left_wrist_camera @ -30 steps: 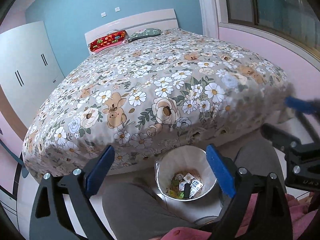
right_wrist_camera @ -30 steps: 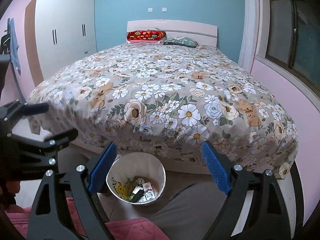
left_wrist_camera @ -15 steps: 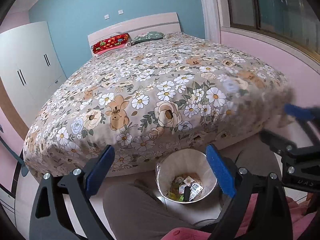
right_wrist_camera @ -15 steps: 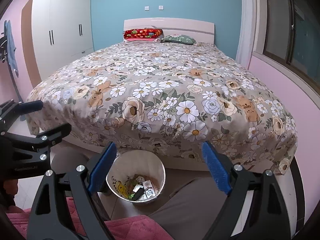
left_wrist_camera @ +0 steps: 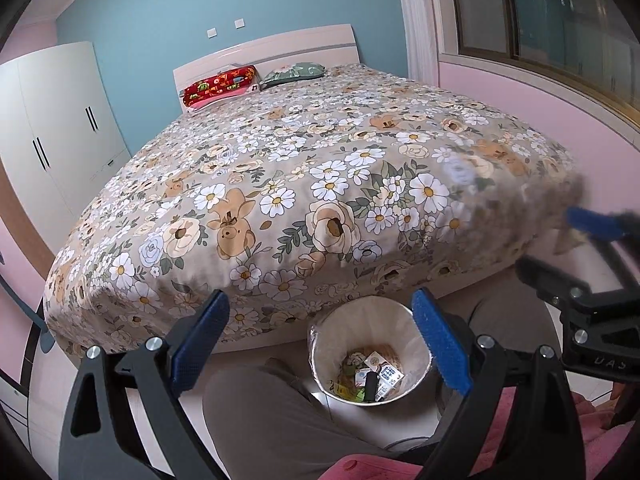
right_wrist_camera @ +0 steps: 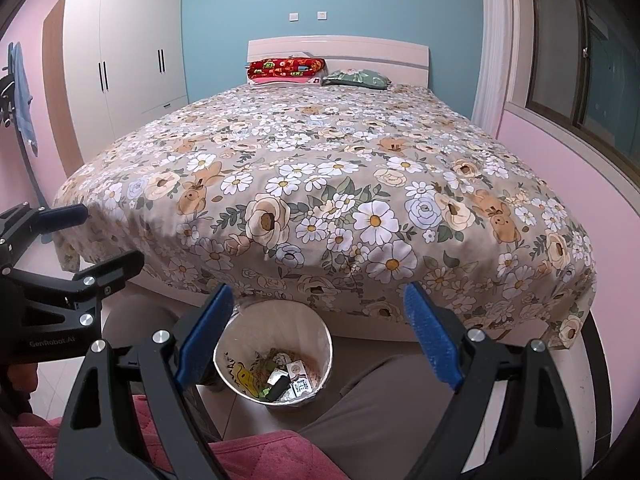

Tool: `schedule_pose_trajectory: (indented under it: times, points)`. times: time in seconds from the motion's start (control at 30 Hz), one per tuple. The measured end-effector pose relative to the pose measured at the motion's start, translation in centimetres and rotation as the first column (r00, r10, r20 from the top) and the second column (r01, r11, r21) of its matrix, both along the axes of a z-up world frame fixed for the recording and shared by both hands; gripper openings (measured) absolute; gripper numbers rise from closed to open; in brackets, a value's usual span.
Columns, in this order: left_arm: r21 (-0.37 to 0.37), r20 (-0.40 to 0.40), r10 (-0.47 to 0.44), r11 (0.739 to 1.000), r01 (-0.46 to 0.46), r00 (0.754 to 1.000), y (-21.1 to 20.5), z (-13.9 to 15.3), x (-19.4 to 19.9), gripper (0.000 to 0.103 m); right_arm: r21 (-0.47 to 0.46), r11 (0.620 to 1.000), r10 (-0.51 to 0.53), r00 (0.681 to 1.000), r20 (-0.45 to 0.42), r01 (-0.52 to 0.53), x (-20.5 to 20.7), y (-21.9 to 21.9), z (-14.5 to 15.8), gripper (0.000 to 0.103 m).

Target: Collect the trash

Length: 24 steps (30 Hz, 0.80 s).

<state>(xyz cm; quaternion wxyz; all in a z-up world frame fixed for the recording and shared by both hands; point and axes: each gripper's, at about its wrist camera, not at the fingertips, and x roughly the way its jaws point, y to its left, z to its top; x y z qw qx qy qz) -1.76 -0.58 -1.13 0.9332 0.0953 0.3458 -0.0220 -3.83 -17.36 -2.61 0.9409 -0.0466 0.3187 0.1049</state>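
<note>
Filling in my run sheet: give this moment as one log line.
left gripper: open, empty | right gripper: open, empty | trash bin: floor at bed foot, holds wrappers | bedspread: no trash seen

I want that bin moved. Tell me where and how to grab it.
Grip the bin by its rim, coming from above. It stands upright on the floor between the person's knees, at the foot of the bed, and its open mouth faces up, so one pad can go inside and one outside the thin wall. The near rim looks clearest. Both tongs, left and right, are open and empty.
</note>
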Motion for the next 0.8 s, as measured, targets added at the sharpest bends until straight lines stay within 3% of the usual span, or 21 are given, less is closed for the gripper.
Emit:
schedule_pose_trajectory:
  times: [0.8]
  points:
    - [-0.013,-0.008,-0.024,1.0,0.024,1.0,-0.72,-0.42,-0.41,0.094,0.0,1.0,0.011,1.0,-0.019,-0.011,0.03,0.35,-0.63,0.086]
